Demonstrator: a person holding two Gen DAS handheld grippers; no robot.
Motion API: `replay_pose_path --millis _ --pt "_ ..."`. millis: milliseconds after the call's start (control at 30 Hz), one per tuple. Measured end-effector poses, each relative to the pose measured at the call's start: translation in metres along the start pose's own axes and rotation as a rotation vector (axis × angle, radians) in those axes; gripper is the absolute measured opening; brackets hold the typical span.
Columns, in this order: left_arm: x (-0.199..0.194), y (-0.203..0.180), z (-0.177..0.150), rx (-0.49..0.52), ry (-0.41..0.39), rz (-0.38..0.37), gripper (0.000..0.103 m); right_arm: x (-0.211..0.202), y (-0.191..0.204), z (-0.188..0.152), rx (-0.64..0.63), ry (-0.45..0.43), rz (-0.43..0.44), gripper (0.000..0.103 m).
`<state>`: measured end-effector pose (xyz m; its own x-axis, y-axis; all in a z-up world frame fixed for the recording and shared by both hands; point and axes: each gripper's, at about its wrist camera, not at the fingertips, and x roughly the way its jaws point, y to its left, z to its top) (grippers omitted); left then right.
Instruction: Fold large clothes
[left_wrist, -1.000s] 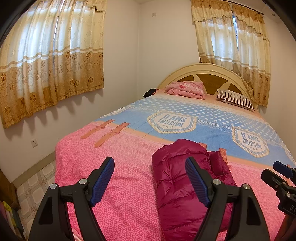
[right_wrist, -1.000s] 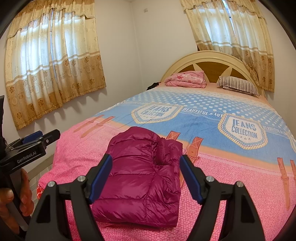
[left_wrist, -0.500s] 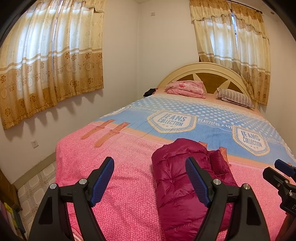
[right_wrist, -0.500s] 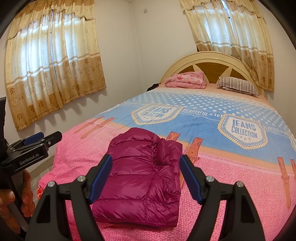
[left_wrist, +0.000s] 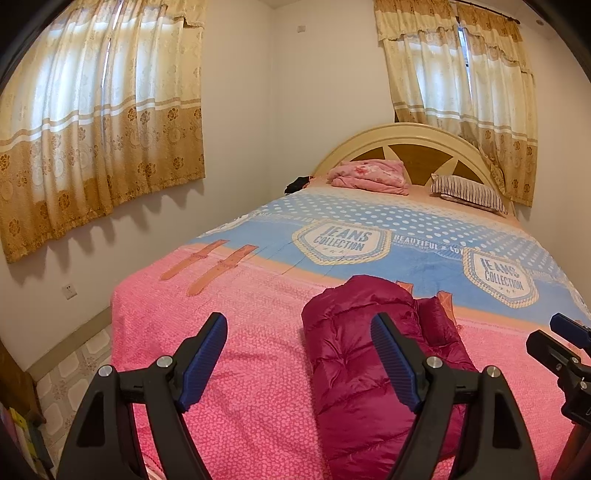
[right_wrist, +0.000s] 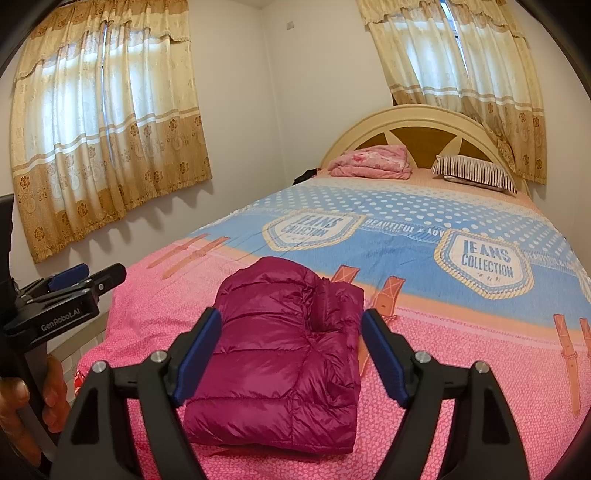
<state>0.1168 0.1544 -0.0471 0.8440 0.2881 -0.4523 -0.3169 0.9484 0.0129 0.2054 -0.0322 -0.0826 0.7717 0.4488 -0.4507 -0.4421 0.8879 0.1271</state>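
Pink, nubbly bedspread (right_wrist: 461, 387) fills the space beneath our two grippers. We hold the right gripper (right_wrist: 291, 354) released, its ribbed blue pads framing but not pressing the jacket (right_wrist: 280, 362); its jaws have just been opening a little, nothing clamped between them. Our left gripper (left_wrist: 299, 360) is also spread wide and empty over bare cover, unchanged from a moment ago. The jacket, a glossy magenta quilted puffer, lies folded into a plump rectangle on the pink end of the bed, where it lay before. Beyond it, an arched cream headboard (right_wrist: 424, 118) and gold floral curtains (right_wrist: 110, 122).
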Motion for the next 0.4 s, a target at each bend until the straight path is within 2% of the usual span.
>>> replay_pose_path --millis 200,400 --pt "0.0037 -0.0029 -0.0027 0.013 0.009 0.010 0.086 0.0005 0.0000 -0.0014 0.002 0.004 -0.001 0.080" --pt "0.0043 -0.0056 -0.0053 0.026 0.000 0.011 0.086 0.0005 -0.0012 -0.0021 0.004 0.006 -0.002 0.080"
